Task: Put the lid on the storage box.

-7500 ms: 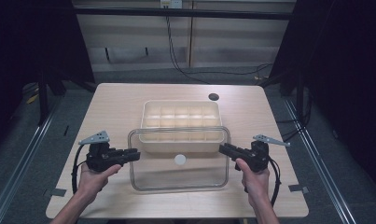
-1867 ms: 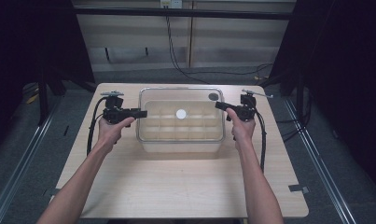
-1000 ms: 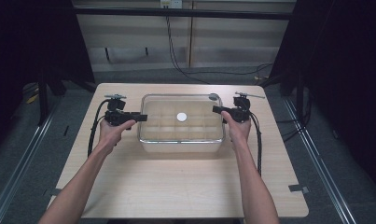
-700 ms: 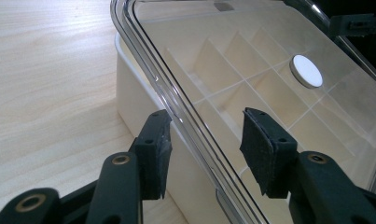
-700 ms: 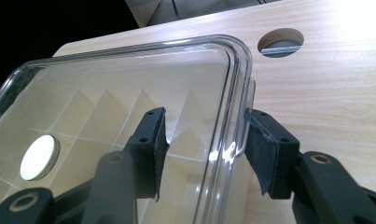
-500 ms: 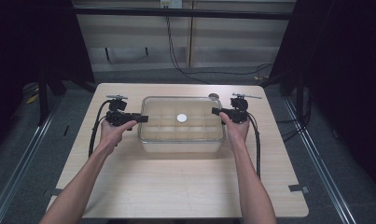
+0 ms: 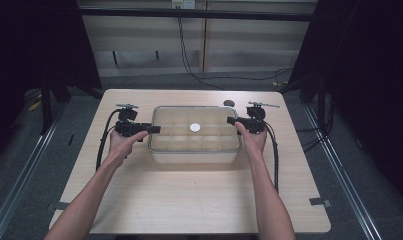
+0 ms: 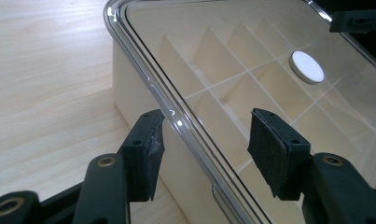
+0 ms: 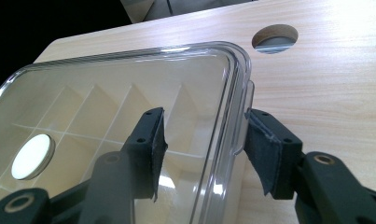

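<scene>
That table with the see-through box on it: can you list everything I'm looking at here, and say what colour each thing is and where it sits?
Table: one, pale wood, centre of the high view.
Cable hole: one, dark, far side of the table top, behind the box.
Box: one, cream, divided into compartments, middle of the table.
Lid: one, clear, lying on the box.
Disc: one, white, middle of the lid.
Floor cables: several, black, beyond the table.
Left gripper: black, open, jaws either side of the lid's left rim.
Right gripper: black, open, jaws either side of the lid's right rim.
</scene>
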Tool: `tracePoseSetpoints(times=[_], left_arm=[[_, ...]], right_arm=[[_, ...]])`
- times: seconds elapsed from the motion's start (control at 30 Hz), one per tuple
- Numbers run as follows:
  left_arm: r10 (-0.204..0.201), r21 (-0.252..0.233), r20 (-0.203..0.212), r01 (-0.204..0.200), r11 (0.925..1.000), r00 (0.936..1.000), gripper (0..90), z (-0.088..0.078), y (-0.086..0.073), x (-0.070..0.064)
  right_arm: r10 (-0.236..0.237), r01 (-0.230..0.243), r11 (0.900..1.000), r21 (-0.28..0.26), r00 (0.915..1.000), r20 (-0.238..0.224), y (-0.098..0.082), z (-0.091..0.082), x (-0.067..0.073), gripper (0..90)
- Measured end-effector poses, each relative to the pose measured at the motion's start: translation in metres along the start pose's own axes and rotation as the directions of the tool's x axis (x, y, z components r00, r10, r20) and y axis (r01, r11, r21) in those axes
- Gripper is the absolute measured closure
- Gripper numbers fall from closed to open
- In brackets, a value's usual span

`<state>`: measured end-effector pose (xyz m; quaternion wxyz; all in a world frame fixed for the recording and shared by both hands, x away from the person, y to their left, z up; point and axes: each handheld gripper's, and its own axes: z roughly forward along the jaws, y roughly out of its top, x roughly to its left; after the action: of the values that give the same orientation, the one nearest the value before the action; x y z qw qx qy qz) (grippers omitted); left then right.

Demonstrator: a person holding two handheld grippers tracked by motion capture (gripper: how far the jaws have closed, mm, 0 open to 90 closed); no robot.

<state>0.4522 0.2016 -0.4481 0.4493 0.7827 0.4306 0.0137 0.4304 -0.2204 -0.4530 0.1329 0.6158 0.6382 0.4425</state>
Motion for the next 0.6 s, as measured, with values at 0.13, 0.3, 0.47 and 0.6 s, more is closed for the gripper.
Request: tracePoseSetpoints(times=[0.13,0.3,0.47,0.6], left_arm=[[0.013,-0.017,-0.019,-0.014,0.9998,0.9997,51.6,-0.004,-0.001,-0.001],[0.037,-0.014,-0.02,-0.038,0.9992,0.9991,60.9,-0.008,-0.002,-0.003],[0.047,-0.019,-0.017,-0.048,0.9987,0.9987,60.0,-0.01,-0.005,-0.004],[0.042,-0.015,0.005,-0.042,0.999,0.9991,59.8,-0.012,-0.007,-0.004]], right_arm=[[-0.004,0.004,1.0,0.001,0.9999,0.013,0.0,0.0,0.002,49.2],[0.017,-0.017,1.0,-0.011,0.9998,-0.008,-0.004,-0.003,-0.002,51.7],[0.015,-0.015,1.0,-0.008,0.9999,-0.007,-0.004,-0.005,-0.001,51.4],[-0.046,0.046,0.999,-0.007,0.9985,0.029,-0.004,-0.008,0.003,51.2]])
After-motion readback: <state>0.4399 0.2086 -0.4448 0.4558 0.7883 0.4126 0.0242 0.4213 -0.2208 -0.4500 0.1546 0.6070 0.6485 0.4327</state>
